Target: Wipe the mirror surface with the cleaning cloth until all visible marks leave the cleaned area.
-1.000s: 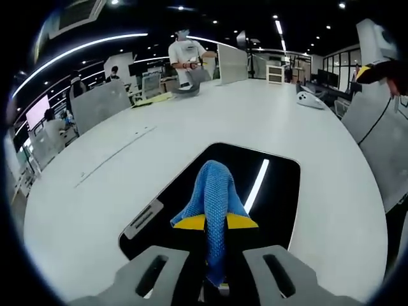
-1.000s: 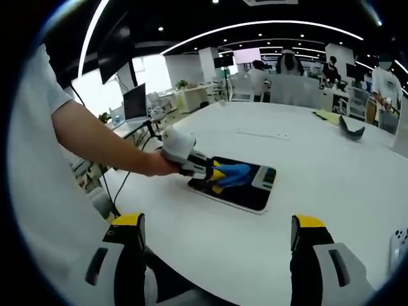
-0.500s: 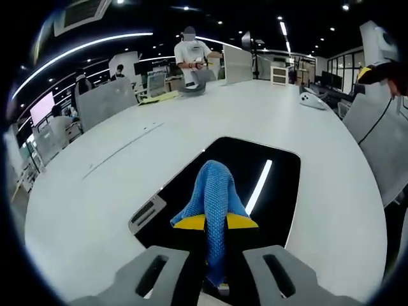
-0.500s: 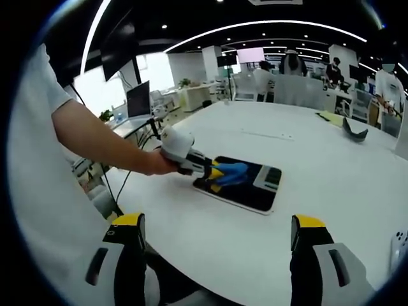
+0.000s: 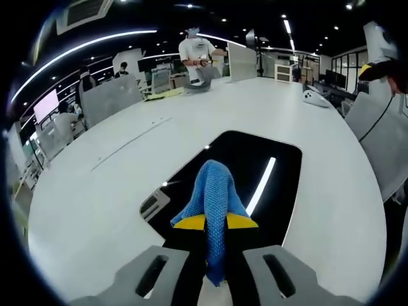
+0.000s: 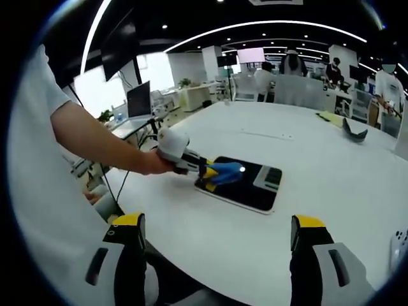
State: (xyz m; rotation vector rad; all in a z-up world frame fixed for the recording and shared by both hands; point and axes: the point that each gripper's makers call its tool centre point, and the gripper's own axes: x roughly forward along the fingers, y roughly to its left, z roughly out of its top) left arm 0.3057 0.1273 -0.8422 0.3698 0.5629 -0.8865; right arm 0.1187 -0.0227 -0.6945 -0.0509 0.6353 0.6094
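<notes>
A dark rectangular mirror (image 5: 255,172) (image 6: 245,188) lies flat on the white table (image 5: 95,191). My left gripper (image 5: 215,223) (image 6: 207,172) is shut on a blue cleaning cloth (image 5: 213,194) (image 6: 224,171), which presses on the mirror's near end. A ceiling light reflects as a bright streak on the glass. A grey handle (image 5: 155,204) (image 6: 268,176) sits at one end of the mirror. My right gripper (image 6: 217,239) hangs open above the table's near edge, well apart from the mirror, nothing between its yellow-tipped fingers (image 6: 129,223).
A person's bare arm (image 6: 102,143) reaches from the left to the left gripper. A white controller (image 5: 315,97) lies far across the table. People stand and sit at desks beyond the table. A dark curved object (image 6: 354,131) rests at the far right.
The left gripper has drawn the cloth back toward the mirror's near end. The right gripper has stayed put.
</notes>
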